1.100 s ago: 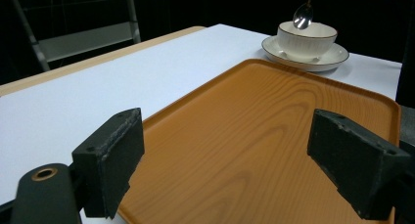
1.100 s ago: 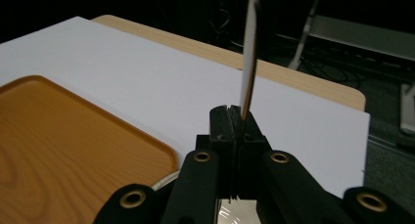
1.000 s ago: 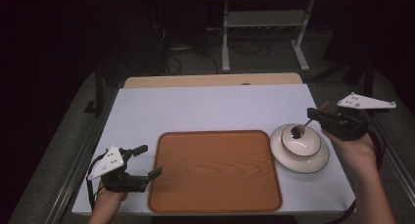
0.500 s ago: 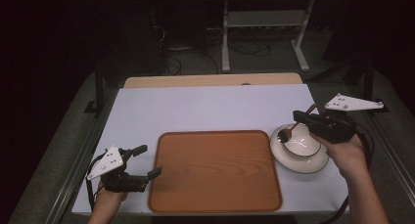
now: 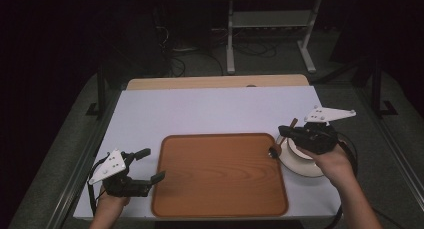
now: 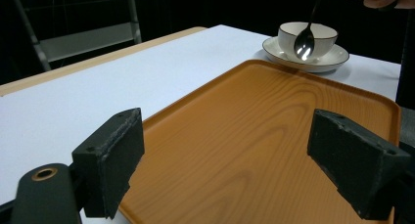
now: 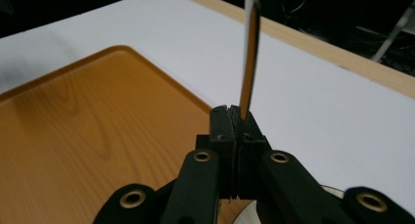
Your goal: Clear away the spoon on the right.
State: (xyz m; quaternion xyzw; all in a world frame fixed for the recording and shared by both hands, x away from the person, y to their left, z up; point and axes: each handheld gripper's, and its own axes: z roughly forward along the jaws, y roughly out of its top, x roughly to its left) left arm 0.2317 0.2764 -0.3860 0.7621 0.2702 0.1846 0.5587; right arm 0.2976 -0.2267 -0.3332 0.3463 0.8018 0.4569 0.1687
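We have the left gripper (image 5: 150,170) wide open at the near-left corner of the tray (image 5: 220,189), jaws either side of the tray edge, nothing between them, not touching anything we can see. Right gripper (image 5: 286,135) is clamped fully shut on the spoon (image 6: 305,38) handle; in the right gripper view the handle (image 7: 249,57) sticks up out of the pinched pads. Spoon bowl hangs over the tray's far-right edge, just beside the cup (image 6: 307,37) on its saucer (image 6: 313,61). Whether the bowl touches the tray, we can't tell. All on the white table (image 5: 210,109).
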